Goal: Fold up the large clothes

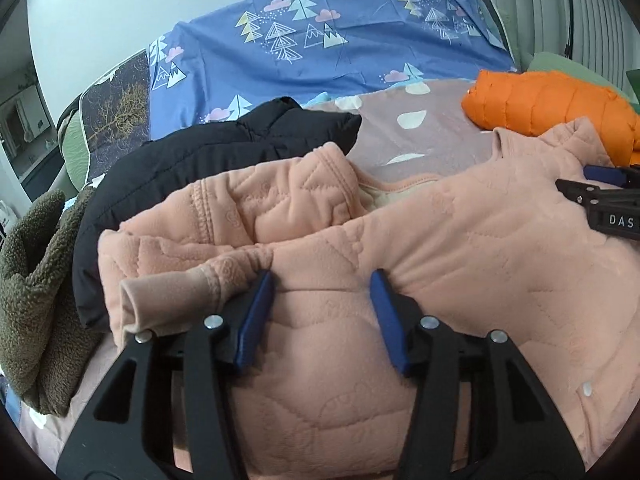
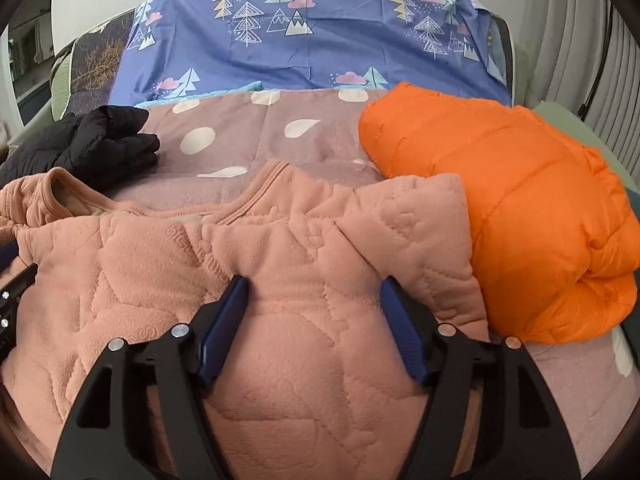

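Observation:
A pink quilted fleece jacket lies on the bed; it also fills the right wrist view. My left gripper is open, its blue fingers pressed down on the jacket's left part beside the folded-in left sleeve. My right gripper is open, its blue fingers resting on the jacket's right part near the folded right sleeve. The right gripper also shows at the right edge of the left wrist view. Fleece bulges between both pairs of fingers.
A folded black puffer jacket lies left of the pink one. A rolled orange puffer jacket lies to the right, touching its sleeve. An olive fleece garment sits far left. The bed has a mauve spotted blanket and a blue tree-print sheet behind.

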Available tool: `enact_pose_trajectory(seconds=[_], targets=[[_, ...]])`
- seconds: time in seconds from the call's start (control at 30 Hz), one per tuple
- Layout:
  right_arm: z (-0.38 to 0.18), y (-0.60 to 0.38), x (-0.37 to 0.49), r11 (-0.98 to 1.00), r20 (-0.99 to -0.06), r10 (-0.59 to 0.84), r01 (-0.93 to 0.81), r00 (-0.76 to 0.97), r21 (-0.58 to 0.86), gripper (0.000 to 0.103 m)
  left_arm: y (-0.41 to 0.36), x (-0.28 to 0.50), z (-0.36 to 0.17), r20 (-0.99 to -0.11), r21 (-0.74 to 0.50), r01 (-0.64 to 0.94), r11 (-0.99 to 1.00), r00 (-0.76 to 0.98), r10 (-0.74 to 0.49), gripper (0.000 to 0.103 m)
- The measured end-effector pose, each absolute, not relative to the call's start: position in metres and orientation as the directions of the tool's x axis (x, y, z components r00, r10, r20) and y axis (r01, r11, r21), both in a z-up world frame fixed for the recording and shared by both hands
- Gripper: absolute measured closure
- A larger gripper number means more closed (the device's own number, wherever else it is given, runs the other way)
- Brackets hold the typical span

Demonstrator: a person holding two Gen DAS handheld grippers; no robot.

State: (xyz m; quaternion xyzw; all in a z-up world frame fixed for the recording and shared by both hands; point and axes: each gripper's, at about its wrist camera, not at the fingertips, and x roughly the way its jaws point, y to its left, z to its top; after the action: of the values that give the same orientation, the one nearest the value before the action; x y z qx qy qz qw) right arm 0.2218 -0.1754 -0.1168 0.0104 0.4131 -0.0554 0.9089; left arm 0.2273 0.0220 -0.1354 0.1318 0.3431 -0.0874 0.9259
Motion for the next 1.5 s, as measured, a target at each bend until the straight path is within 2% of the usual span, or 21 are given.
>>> enact_pose_trajectory(seconds=[0.07, 0.13, 0.17, 0.23, 0.27, 0.3, 0.33, 0.37, 0.43, 0.5, 0.53, 0.63, 0.8, 0.93, 1.13, 1.37, 1.5], targets=[[-0.101, -0.177, 0.210, 0.993, -0.770, -0.071, 0.114, 0.635, 0.003, 0.034, 0.027, 0.215, -0.121, -0.654, 0.172, 0.229, 0.958, 0.754, -0.063, 0.050], [-0.083, -0.175, 0.187, 0.995, -0.793, -0.022, 0.093, 0.608, 0.044, 0.034, 0.034, 0.185, -0.100, -0.634, 0.110, 0.238, 0.965, 0.765, -0.116, 0.050], [-0.074, -0.170, 0.172, 0.997, -0.787, 0.015, 0.051, 0.617, 0.058, 0.033, 0.035, 0.166, -0.090, -0.615, 0.085, 0.281, 0.956, 0.769, -0.172, 0.045], [-0.074, -0.157, 0.158, 1.000, -0.781, 0.027, -0.011, 0.624, 0.026, 0.031, 0.033, 0.154, -0.094, -0.617, 0.087, 0.304, 0.949, 0.764, -0.188, 0.033], [-0.091, -0.149, 0.160, 1.000, -0.808, -0.011, -0.015, 0.589, -0.025, 0.031, 0.030, 0.156, -0.105, -0.648, 0.089, 0.299, 0.950, 0.742, -0.172, 0.031], [-0.110, -0.145, 0.165, 0.998, -0.830, -0.040, -0.009, 0.557, -0.054, 0.027, 0.026, 0.167, -0.130, -0.714, 0.090, 0.280, 0.956, 0.687, -0.133, 0.031], [-0.125, -0.139, 0.165, 0.995, -0.821, -0.083, 0.007, 0.565, -0.096, 0.023, 0.023, 0.169, -0.145, -0.725, 0.103, 0.264, 0.959, 0.680, -0.109, 0.030], [-0.122, -0.134, 0.161, 0.992, -0.800, -0.110, 0.018, 0.589, -0.123, 0.023, 0.017, 0.161, -0.140, -0.696, 0.157, 0.252, 0.955, 0.714, -0.074, 0.031], [-0.097, -0.128, 0.145, 0.991, -0.801, -0.122, 0.029, 0.586, -0.130, 0.023, 0.012, 0.147, -0.120, -0.685, 0.173, 0.265, 0.949, 0.724, -0.077, 0.036], [-0.076, -0.132, 0.125, 0.998, -0.793, -0.020, -0.029, 0.609, -0.047, 0.023, 0.018, 0.118, -0.094, -0.662, 0.156, 0.330, 0.931, 0.735, -0.150, 0.032], [-0.064, -0.139, 0.109, 0.998, -0.777, 0.014, -0.054, 0.630, -0.026, 0.023, 0.024, 0.107, -0.087, -0.646, 0.162, 0.333, 0.929, 0.747, -0.156, 0.026], [-0.058, -0.176, 0.062, 0.999, -0.777, 0.000, -0.032, 0.629, -0.025, 0.021, 0.068, 0.069, -0.080, -0.639, 0.115, 0.341, 0.933, 0.745, -0.194, 0.019], [-0.107, -0.244, -0.007, 0.990, -0.848, 0.016, 0.110, 0.530, 0.088, 0.021, 0.136, 0.034, -0.116, -0.736, 0.035, 0.253, 0.967, 0.661, -0.146, 0.019], [-0.116, -0.263, -0.048, 0.961, -0.815, 0.156, 0.104, 0.558, 0.255, 0.021, 0.171, 0.005, -0.141, -0.789, -0.115, 0.248, 0.962, 0.565, -0.240, 0.019], [-0.116, -0.262, -0.080, 0.933, -0.785, 0.268, 0.052, 0.559, 0.356, 0.021, 0.173, -0.041, -0.151, -0.780, -0.247, 0.342, 0.907, 0.485, -0.396, 0.020], [-0.119, -0.257, -0.124, 0.896, -0.745, 0.376, -0.011, 0.551, 0.444, 0.021, 0.160, -0.077, -0.156, -0.790, -0.247, 0.391, 0.887, 0.449, -0.418, 0.021], [-0.121, -0.258, -0.145, 0.857, -0.702, 0.450, -0.045, 0.552, 0.514, 0.021, 0.164, -0.091, -0.156, -0.779, -0.289, 0.384, 0.877, 0.438, -0.449, 0.022]])
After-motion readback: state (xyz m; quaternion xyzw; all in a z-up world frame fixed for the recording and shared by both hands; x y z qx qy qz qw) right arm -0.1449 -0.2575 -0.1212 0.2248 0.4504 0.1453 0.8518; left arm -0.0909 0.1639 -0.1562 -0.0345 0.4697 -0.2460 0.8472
